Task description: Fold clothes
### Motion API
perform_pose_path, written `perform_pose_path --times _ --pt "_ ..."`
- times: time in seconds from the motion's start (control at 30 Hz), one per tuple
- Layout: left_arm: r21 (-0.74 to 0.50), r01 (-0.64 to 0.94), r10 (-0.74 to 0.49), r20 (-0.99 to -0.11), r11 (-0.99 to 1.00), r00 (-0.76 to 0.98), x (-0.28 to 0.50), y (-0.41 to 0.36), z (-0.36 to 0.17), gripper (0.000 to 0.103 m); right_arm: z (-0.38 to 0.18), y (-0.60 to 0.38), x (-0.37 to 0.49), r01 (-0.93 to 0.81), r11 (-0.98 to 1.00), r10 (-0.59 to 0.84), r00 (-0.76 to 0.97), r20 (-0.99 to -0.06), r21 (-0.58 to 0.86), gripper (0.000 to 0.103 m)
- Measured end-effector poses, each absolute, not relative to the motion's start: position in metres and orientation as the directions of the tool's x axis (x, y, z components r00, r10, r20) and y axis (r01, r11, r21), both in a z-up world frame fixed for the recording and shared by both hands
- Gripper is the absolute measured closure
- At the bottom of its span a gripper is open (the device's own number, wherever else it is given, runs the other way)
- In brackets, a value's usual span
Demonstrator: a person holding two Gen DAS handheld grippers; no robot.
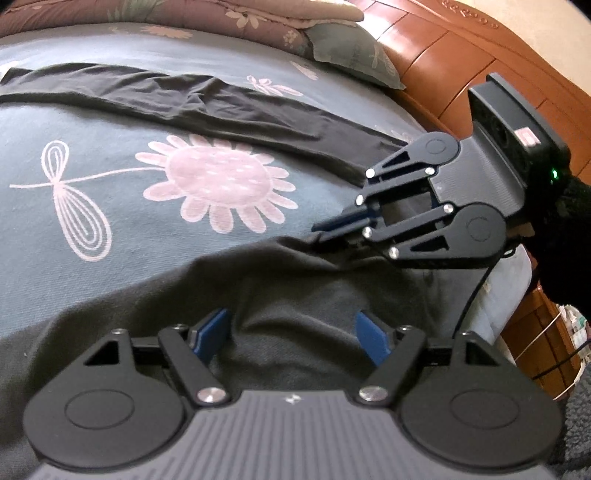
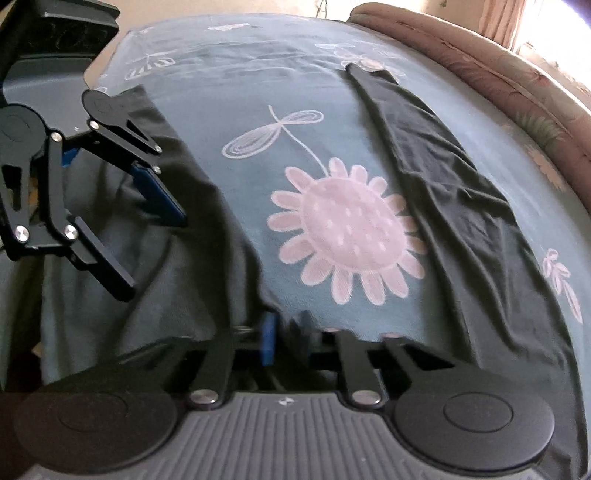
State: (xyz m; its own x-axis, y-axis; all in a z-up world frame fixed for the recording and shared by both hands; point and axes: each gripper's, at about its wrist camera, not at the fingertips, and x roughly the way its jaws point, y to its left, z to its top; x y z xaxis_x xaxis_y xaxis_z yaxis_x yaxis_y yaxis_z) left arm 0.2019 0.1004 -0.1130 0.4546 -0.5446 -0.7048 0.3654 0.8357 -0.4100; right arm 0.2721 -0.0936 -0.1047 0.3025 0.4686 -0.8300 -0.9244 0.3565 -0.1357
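The bed fills both views, its blue-grey cover spread out ahead of the two grippers, a big pink flower printed on it straight in front of the right gripper. Along the far edge, beyond the flower from the left gripper, lies a brown floral quilt, with a grey-green pillow beside it and a reddish wooden headboard behind the right gripper.

The dark garment is laid across the cover: one broad part sits right under and ahead of the left gripper, and a long narrow leg stretches away on the far side of the flower, to the right of the right gripper's line of sight. It looks like a pair of trousers, though I can't be sure.

Left gripper: jaws spread wide, blue pads well apart, hovering over rumpled dark cloth with nothing between them. From the right wrist view its fingers point down at the near leg, apart from each other.

Right gripper: jaws drawn close together, and the edge of the dark fabric sits right at the tips. The left wrist view shows those tips pinched at the garment's edge, the cloth pulled up into a small ridge there.
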Motion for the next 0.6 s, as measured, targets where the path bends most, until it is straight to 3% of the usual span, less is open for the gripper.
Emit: perform_pose_path --times 0.3,0.43,0.6 --pt "-0.378 0.374 -0.509 -0.780 0.847 0.363 0.172 0.107 -0.105 0.026 -0.088 -0.093 0.288 -0.871 0.475 0.504 0.386 -0.773 -0.126 0.099" --pt "-0.306 0.378 -0.457 -0.782 0.874 0.424 0.170 0.118 -0.089 0.026 -0.069 -0.106 0.274 -0.865 0.491 0.533 0.393 -0.750 -0.104 0.090" --pt "-0.271 0.300 -0.391 -0.783 0.915 0.484 0.188 0.128 -0.099 0.026 -0.082 -0.107 0.233 -0.903 0.429 0.531 0.264 -0.805 -0.013 0.086"
